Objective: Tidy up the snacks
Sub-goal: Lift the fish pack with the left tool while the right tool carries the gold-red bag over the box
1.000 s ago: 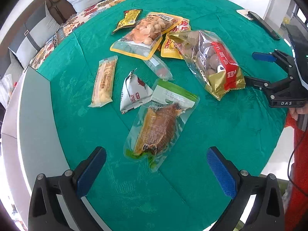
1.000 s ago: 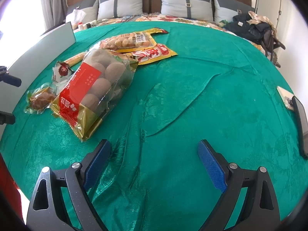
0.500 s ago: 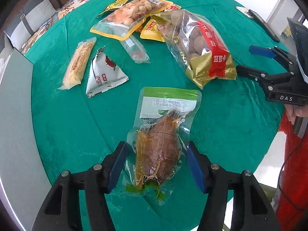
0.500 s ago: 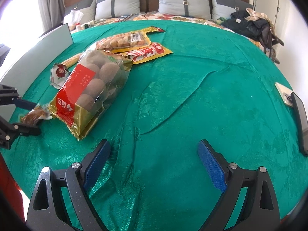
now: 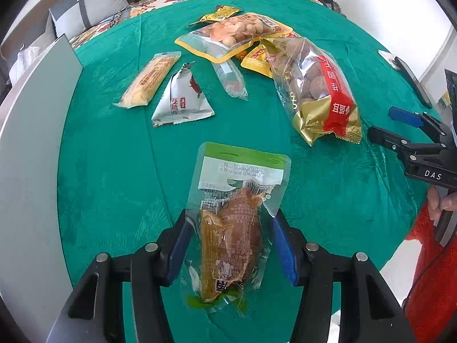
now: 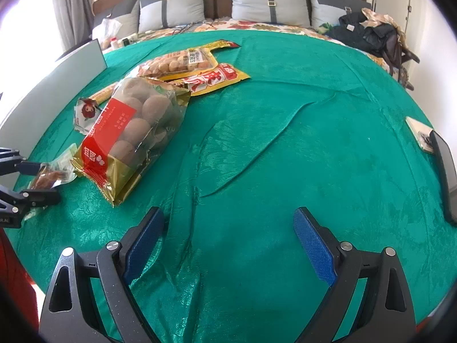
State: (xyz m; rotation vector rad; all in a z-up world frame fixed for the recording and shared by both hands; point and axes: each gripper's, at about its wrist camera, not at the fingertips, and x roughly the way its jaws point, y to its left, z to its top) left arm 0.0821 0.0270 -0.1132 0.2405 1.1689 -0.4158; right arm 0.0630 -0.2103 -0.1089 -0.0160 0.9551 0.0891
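Note:
A clear pouch with a green top and a brown snack inside lies on the green cloth near the front edge. My left gripper straddles its lower half; the jaws are closing and both blue pads press its crinkled sides. The right wrist view shows this pouch at far left between the left gripper's fingers. My right gripper hangs open over bare cloth, holding nothing; it also shows in the left wrist view beside the red and gold bag of brown balls.
More snacks lie beyond: a white triangular packet, an orange bar, a small clear packet and a yellow-rimmed nut bag. A grey board flanks the table's left edge. A dark phone lies right.
My left gripper came down and rolled over the green-topped pouch, and its jaws went from wide open to closed against the pouch's sides. The right gripper stayed where it was.

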